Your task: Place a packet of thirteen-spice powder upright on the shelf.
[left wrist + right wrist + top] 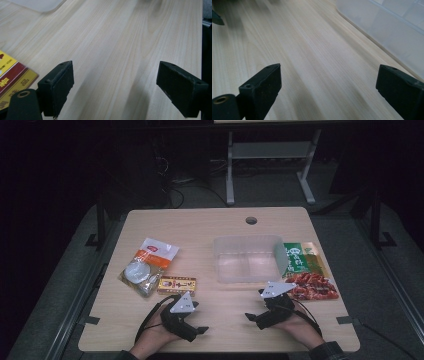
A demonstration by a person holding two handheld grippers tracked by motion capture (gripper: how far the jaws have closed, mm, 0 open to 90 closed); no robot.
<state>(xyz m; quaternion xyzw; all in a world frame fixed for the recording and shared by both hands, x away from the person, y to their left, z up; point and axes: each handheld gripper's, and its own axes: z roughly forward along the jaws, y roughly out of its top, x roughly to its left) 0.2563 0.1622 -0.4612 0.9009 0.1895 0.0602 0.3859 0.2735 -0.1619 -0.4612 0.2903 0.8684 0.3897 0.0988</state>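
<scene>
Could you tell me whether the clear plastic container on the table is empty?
Empty: the clear plastic container shows only its bare bottom.

Each hand carries a black tool with two jaws. The left gripper (202,330) has a grey three-cornered plate on top with small dark marks, and a black cable makes a loop from its back. The right gripper (250,317) has the same grey plate and a black cable. In the gripper views the jaws are thick black blocks with rough pads (62,85), small screw holes, and a brass-coloured ring in the body. A dark checked sleeve (327,352) covers the right wrist.
</scene>
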